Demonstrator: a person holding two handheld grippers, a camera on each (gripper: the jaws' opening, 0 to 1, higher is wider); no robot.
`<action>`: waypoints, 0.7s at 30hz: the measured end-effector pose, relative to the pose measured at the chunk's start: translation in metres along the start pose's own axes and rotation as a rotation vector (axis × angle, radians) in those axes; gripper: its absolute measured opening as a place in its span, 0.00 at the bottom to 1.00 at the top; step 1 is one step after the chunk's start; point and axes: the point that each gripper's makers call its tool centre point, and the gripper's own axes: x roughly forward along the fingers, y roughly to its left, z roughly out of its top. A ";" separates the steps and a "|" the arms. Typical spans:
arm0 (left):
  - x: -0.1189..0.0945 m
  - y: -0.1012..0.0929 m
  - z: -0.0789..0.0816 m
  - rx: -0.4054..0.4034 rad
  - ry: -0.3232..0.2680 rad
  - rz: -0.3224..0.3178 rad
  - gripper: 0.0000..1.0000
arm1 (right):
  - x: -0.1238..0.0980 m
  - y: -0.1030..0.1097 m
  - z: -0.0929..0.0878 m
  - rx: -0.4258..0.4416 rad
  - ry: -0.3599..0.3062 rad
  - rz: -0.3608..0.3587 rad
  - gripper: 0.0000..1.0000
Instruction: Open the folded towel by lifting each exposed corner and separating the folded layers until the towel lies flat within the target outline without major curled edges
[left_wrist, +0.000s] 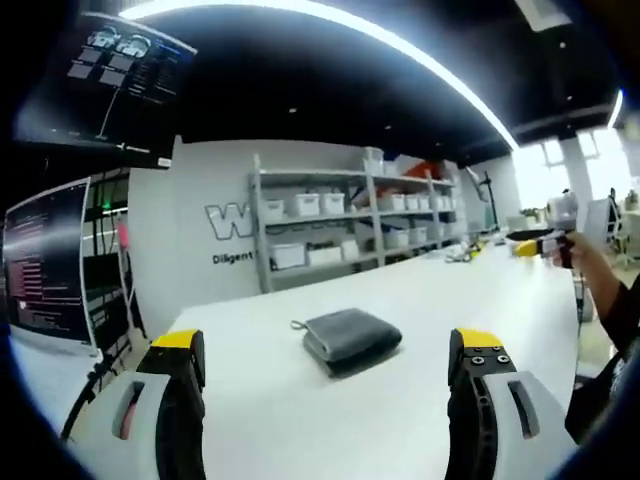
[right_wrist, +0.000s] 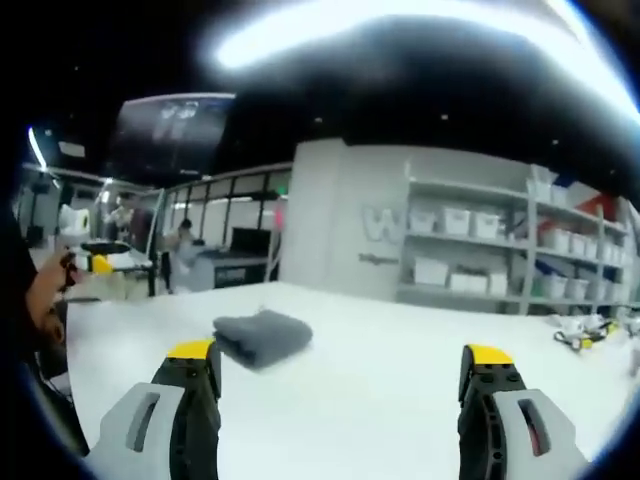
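A grey folded towel (left_wrist: 349, 336) lies on the white table (left_wrist: 300, 420), a small loop tag at its left end. In the left gripper view my left gripper (left_wrist: 335, 365) stands open, its yellow-tipped jaws wide apart just short of the towel, nothing between them. In the right gripper view the same towel (right_wrist: 262, 336) sits left of centre, beyond the left jaw. My right gripper (right_wrist: 340, 375) is open and empty above the table (right_wrist: 350, 410). The other gripper (left_wrist: 545, 243) shows far right in the left gripper view, held in a hand.
Metal shelves with white bins (left_wrist: 350, 215) stand against the back wall past the table's far edge. Dark monitors (left_wrist: 45, 260) hang at the left. Small yellow items (right_wrist: 585, 335) lie on the table at the far right. A person's hand (right_wrist: 50, 290) shows at the left.
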 end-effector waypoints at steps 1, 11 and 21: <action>0.001 0.000 0.001 0.001 0.002 -0.003 1.00 | 0.002 -0.001 0.004 -0.008 -0.003 -0.003 1.00; 0.020 0.002 0.004 0.025 0.011 -0.012 1.00 | 0.026 0.016 0.018 -0.055 0.012 0.035 1.00; 0.038 0.008 -0.004 0.042 0.049 -0.025 1.00 | 0.053 0.026 0.016 -0.069 0.031 0.054 1.00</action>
